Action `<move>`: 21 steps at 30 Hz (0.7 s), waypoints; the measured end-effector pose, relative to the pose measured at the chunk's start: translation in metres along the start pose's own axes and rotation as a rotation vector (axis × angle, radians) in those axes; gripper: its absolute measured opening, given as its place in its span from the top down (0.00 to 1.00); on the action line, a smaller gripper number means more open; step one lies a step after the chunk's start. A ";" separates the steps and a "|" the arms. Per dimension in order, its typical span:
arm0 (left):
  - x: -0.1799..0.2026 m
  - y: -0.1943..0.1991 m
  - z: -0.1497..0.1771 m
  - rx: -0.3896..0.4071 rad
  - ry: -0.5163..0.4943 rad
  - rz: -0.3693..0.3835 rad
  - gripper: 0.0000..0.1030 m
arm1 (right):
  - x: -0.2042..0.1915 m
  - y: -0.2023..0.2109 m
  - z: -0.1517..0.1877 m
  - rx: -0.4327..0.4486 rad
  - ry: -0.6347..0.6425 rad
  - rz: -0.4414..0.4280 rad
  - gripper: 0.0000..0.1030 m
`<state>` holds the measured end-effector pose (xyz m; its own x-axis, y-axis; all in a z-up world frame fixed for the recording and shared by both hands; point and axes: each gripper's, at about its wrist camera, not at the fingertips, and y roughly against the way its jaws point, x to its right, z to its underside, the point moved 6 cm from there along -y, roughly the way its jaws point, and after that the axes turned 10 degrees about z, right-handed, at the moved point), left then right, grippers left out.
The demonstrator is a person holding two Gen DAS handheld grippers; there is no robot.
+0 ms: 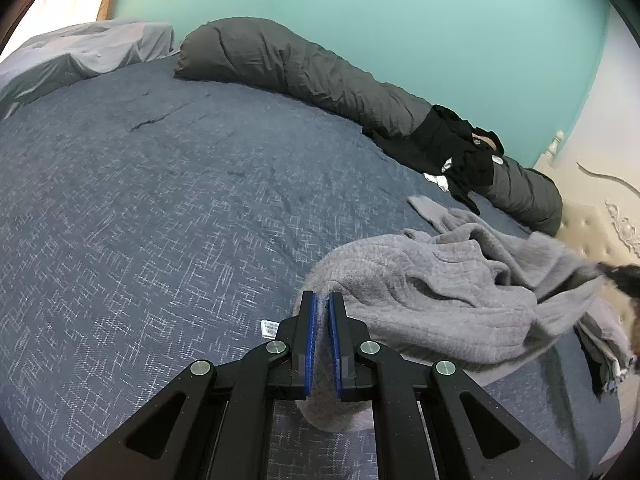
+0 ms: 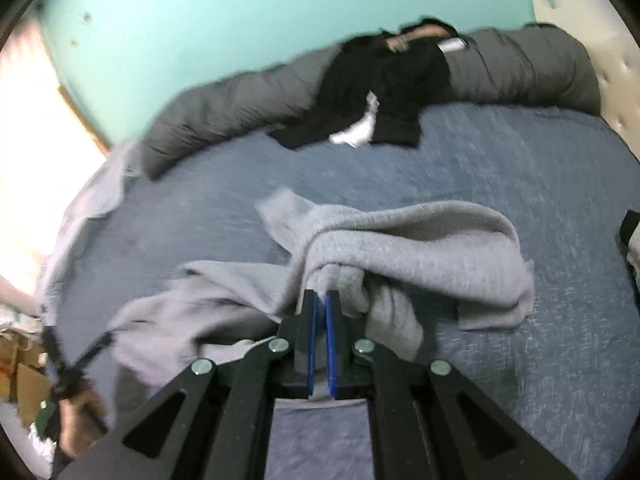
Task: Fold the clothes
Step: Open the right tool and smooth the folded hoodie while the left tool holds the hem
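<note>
Nearest in the left wrist view: left hand-held gripper (image 1: 323, 300) clamped on a rounded edge of the grey fleece garment (image 1: 436, 304), blue pads pressed close with fabric between them and a lobe of cloth hanging below. Just left of the jaws, a small white care label (image 1: 269, 329) lying on the blue bedspread (image 1: 160, 208). Nearest in the right wrist view: right hand-held gripper (image 2: 322, 300) likewise pinched on a bunched fold of the same garment (image 2: 404, 248), pads nearly touching, a sliver of grey cloth showing low between them.

Beyond the grippers: garment crumpled in a heap on the near right part of the bed, a sleeve or cuff trailing toward the far side; right view blurred. Step in hand, by the look of it: picking up and spreading out, no fold made yet. Next move likely calling for both held points drawn apart and lifted so the fleece hangs flat, then laid out smooth on the open bedspread.

Farther off: pile of black clothes (image 1: 460, 148) with a scrap of white, resting against a long dark grey bolster (image 1: 304, 64) along the turquoise wall (image 1: 360, 8). At far left, pale grey bedding (image 1: 80, 52).
</note>
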<state>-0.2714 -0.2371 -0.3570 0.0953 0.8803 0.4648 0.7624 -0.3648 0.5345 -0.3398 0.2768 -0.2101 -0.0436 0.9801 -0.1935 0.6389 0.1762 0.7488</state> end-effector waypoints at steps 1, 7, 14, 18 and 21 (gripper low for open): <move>0.001 0.002 0.000 0.004 0.003 0.005 0.93 | -0.001 0.009 0.001 -0.002 0.000 -0.006 0.96; 0.009 0.010 -0.002 0.021 0.003 0.023 0.93 | 0.015 0.000 0.041 -0.154 0.008 0.039 0.96; 0.010 0.011 -0.003 0.026 0.002 0.028 0.93 | 0.049 -0.034 0.095 -0.288 -0.056 0.073 0.95; 0.011 0.010 -0.003 0.026 0.001 0.028 0.93 | 0.083 -0.030 0.095 -0.239 -0.134 0.137 0.93; 0.012 0.009 -0.003 0.026 0.002 0.031 0.93 | 0.108 -0.036 0.097 -0.243 -0.184 0.195 0.61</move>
<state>-0.2652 -0.2308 -0.3443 0.1174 0.8681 0.4824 0.7756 -0.3835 0.5013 -0.2931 0.3679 -0.3192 0.2143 0.9686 -0.1262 0.4193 0.0254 0.9075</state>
